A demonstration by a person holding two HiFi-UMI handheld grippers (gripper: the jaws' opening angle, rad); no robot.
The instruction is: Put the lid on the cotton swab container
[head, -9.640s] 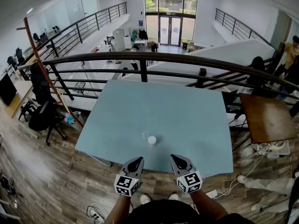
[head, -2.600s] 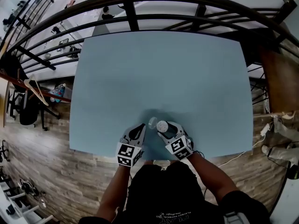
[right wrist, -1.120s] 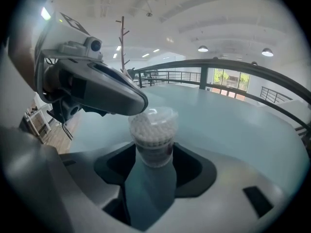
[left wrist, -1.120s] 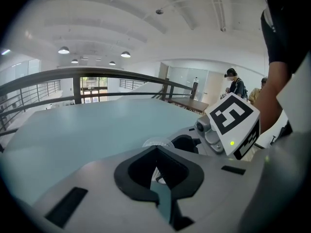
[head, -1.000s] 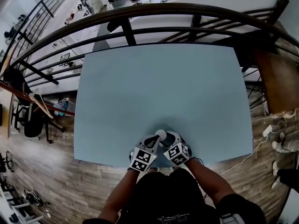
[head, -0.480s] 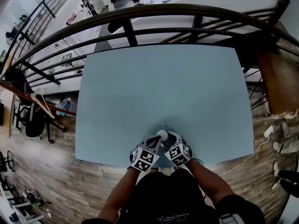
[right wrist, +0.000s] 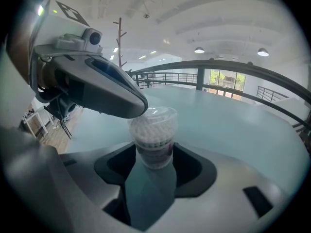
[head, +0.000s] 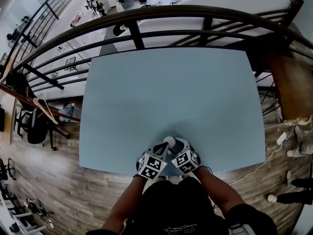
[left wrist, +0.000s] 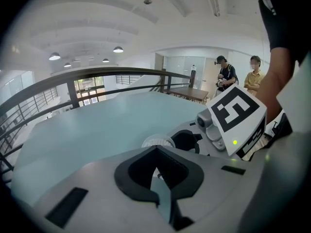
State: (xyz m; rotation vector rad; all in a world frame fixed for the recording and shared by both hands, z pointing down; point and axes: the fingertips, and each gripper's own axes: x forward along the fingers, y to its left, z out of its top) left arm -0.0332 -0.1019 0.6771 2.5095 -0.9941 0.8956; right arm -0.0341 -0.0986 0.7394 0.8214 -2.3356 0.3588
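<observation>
The cotton swab container (right wrist: 153,132) is a small clear tub full of white swabs, and it stands upright between the jaws of my right gripper (right wrist: 153,152), which is shut on it. A clear lid (right wrist: 159,113) sits on top of it. My left gripper (right wrist: 137,108) is shut, and its tip rests on the lid's left rim. In the head view both grippers meet at the container (head: 169,141) near the table's front edge, the left gripper (head: 162,147) beside the right gripper (head: 177,144). The left gripper view shows the lid's top (left wrist: 158,141) just past the shut left gripper (left wrist: 156,150).
The blue table (head: 171,92) stretches far beyond the grippers, and its front edge lies just beneath them. A dark railing (head: 146,18) runs behind it. A wooden table (head: 293,82) stands to the right. Two people (left wrist: 238,79) stand in the background.
Earlier the lid and container lay side by side on the table with the grippers apart. Over the last second nothing has visibly moved: both grippers stay at the lidded container.
</observation>
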